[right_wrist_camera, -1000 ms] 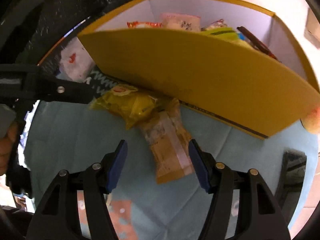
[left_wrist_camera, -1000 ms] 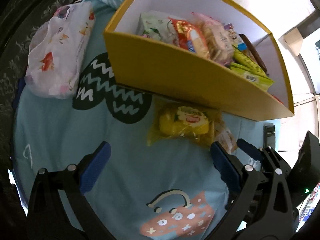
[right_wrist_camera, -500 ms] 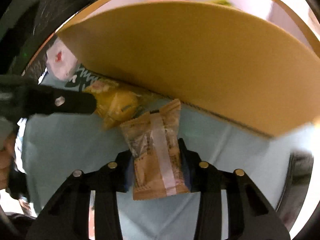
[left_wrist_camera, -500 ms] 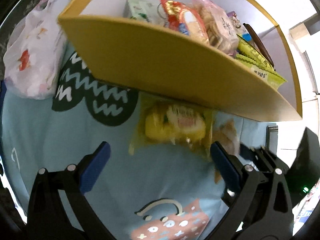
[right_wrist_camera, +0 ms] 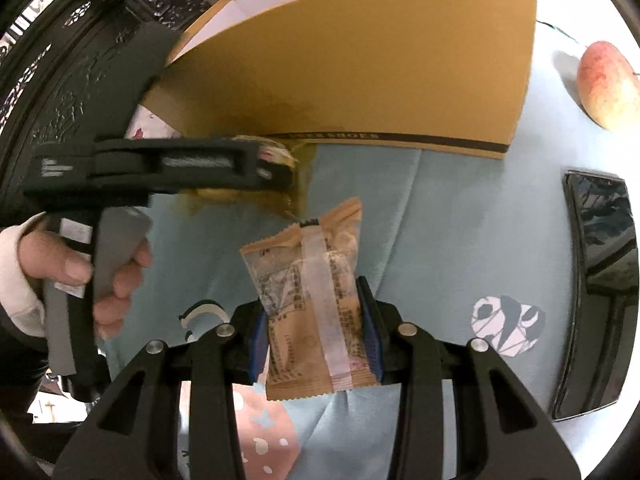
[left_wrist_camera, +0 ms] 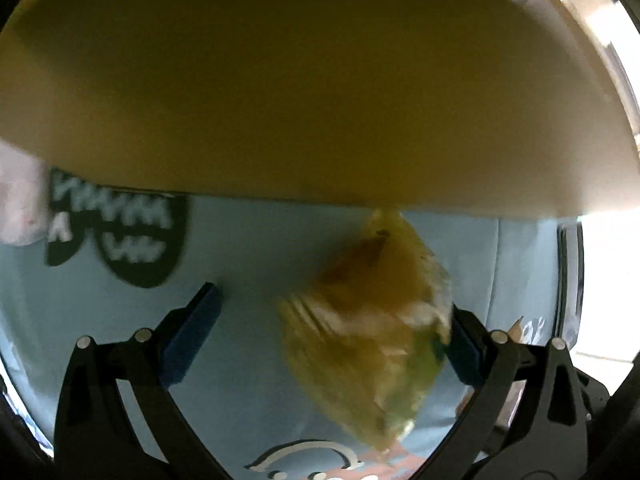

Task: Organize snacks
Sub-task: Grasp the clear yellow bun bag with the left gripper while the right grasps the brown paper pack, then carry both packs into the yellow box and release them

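The left wrist view is taken from just above the blue cloth, looking almost straight down. It is very near the yellow box, whose wall fills the far half of the picture. Things are blurred here.

The right wrist view is taken from higher and farther back, tilted down toward the far side. The whole near wall of the yellow box is seen, with the blue cloth in front.

The box wall, the cloth and the yellow snack bag beside the box are shared by both views. The left gripper is seen from the side in the right view.
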Available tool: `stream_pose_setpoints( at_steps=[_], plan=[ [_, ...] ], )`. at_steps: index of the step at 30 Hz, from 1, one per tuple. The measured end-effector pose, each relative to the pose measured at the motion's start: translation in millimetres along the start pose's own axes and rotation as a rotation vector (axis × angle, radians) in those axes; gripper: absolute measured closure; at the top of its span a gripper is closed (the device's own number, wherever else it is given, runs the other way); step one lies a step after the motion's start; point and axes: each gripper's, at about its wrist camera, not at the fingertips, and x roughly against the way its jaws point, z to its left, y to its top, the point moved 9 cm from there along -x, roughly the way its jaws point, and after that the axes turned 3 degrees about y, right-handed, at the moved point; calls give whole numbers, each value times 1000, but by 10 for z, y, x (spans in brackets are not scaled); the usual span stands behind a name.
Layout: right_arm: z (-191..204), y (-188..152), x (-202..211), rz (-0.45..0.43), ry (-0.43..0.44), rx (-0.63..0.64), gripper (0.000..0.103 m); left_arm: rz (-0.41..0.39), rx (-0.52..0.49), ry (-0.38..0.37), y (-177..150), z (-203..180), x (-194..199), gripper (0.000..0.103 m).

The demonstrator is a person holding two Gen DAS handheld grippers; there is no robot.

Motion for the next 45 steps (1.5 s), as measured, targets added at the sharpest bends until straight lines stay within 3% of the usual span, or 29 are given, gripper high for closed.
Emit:
stream_pose_setpoints(
  at_steps=[2, 4, 5, 6, 7, 8, 18, 26, 36, 45],
  plan=[
    [26, -1, 23, -1, 7, 5, 63, -38, 14, -3, 38, -12, 9, 2],
    [65, 2, 10, 1, 6, 9, 63, -75, -5, -15, 50, -39, 42, 9],
    [68, 1, 12, 1, 6, 8, 63, -96, -34, -28, 51, -83, 85, 29],
    [40, 3, 50, -2, 5, 4, 63, -101, -61, -59, 43, -149, 121, 59],
    [12, 7, 87, -6, 4, -1, 63, -90, -79, -96, 6, -205, 168, 64],
    [-20, -9, 121, -7, 3, -6, 63, -85, -83, -86, -12, -219, 194, 66],
    [77, -72, 356, -54, 15, -14, 63, -131, -29, -148, -189, -9, 635, 67],
    [225, 246, 827, -157, 41, 14, 63, -231, -61, -109, -208, -25, 1298, 67],
    [255, 1087, 1384, -342, 0, 45, 63, -365, -93, -68, 325, -59, 1919, 67],
    [7, 1610, 1112, -345, -52, 19, 63, -358, -63, -11, 963, -49, 1704, 66]
  ],
)
